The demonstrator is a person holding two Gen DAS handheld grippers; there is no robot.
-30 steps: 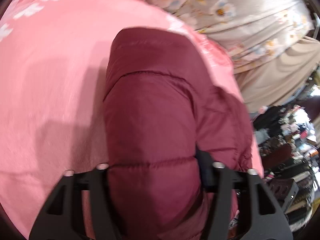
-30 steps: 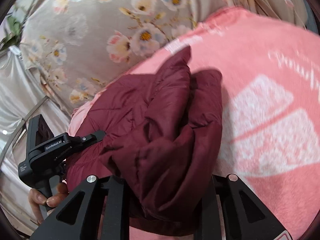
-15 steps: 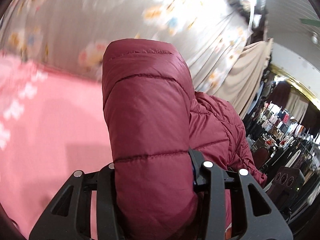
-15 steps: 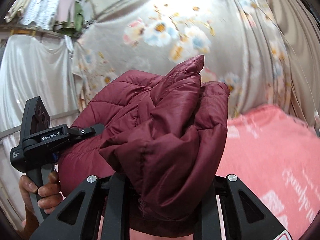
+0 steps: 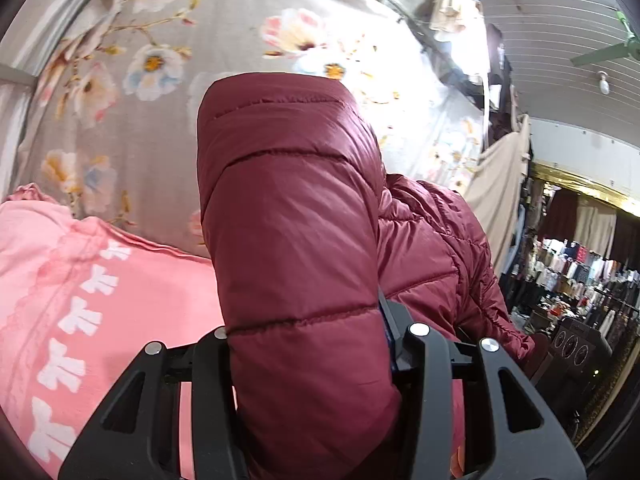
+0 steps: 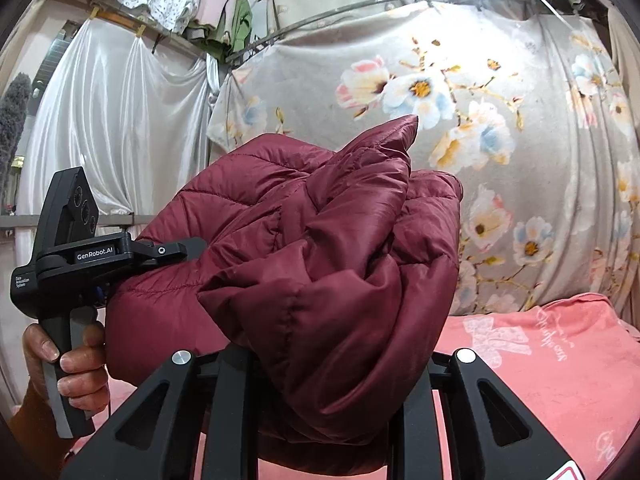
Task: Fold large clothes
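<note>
**Two grippers gripping one maroon puffer jacket above the pink bed**

Two large backdrops are filling both views: a grey floral sheet [image 6: 500,128] hanging behind, and a pink blanket [image 5: 80,300] spreading below it, at 8 o'clock in the left wrist view and at 4 o'clock in the right wrist view.

In front of them the maroon puffer jacket [image 6: 320,248] is hanging in the air, clear of the blanket. In the left wrist view a thick quilted fold of it is rising from 6 o'clock to the centre, with more of the garment trailing off toward 3 o'clock. In the right wrist view it is bunching into a crumpled mass at the centre, one pointed corner sticking up toward 12 o'clock.

The left gripper [image 5: 312,344] is clamping that quilted fold, its jaws pressing into the padding on both sides. Seen from the right wrist, it is sitting at 9 o'clock, biting into the jacket's left edge.

The right gripper [image 6: 324,364] is squeezing a bunched section of jacket between its jaws, the fabric bulging out over them.

A hand [image 6: 64,364] is wrapping around the left gripper's handle at 8 o'clock in the right wrist view.
</note>
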